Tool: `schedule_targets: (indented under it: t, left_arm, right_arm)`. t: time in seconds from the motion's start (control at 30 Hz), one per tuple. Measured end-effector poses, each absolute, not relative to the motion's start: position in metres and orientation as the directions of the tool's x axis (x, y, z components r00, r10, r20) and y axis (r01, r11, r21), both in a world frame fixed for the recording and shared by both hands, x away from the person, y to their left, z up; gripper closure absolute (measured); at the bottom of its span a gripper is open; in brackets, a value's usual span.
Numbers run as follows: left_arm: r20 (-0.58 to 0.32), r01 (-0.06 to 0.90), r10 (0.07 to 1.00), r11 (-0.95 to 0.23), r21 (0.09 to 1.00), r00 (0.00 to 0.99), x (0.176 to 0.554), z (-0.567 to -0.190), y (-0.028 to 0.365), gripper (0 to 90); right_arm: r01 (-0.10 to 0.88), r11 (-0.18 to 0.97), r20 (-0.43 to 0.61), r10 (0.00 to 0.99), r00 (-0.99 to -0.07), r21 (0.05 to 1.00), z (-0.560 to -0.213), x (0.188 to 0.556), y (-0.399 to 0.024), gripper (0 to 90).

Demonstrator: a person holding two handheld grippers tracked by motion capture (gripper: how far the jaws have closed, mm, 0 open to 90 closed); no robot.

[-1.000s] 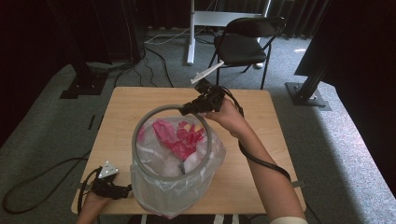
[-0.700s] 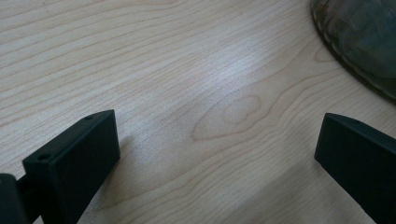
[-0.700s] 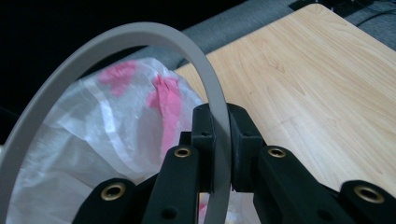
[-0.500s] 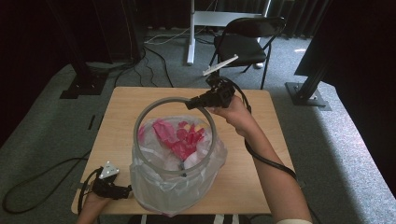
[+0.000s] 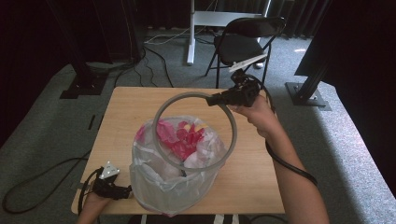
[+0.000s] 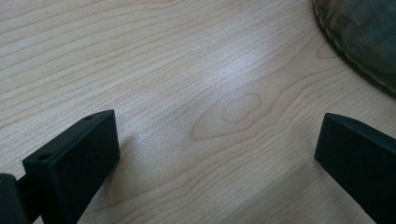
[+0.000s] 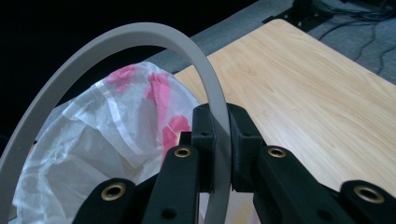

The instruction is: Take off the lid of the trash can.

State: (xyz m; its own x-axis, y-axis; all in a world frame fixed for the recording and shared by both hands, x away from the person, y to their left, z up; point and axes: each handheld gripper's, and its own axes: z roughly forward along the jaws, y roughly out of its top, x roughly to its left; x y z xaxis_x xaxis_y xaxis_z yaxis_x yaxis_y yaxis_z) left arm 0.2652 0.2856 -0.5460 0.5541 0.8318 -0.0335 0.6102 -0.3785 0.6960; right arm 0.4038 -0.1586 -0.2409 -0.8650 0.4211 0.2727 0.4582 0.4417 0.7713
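Grey plastic was the story: the ring [image 5: 196,133] hung tilted above the bin [image 5: 173,186], its far edge raised and clamped between the jaws of the right hand-held gripper [image 5: 215,99], its near edge low over the white bag [image 5: 154,182] that lined the bin. From the right gripper view the ring [image 7: 140,35] arched up out of those tight black jaws, with bag plastic and pink scraps [image 7: 161,95] behind it. Down at the near left corner of the bench [image 5: 126,107], the left hand-held gripper [image 5: 128,191] sat just beside the bin, jaws wide apart over bare wood, nothing between them. The risk, I'd say, was that single narrow pinch: the ring could swivel or slip out. Its low edge could also catch the loose bag rim and drag the liner or tip the light bin, which no hand was steadying.
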Motion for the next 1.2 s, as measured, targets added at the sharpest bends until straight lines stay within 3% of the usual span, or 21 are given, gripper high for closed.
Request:
schedule_targets:
  t: [0.77,1.2]
  left_arm:
    - [-0.03,0.61,0.832,-0.382,0.695,0.554,0.265,-0.546,0.285,0.0]
    - [-0.034,0.61,0.832,-0.378,0.696,0.554,0.265,-0.546,0.285,0.0]
  right_arm:
    - [0.517,0.322,0.293,0.541,-0.788,0.793,-0.245,0.389,-0.26,82.6]
    - [0.554,0.278,0.323,0.579,-0.749,0.785,-0.272,0.384,-0.296,82.6]
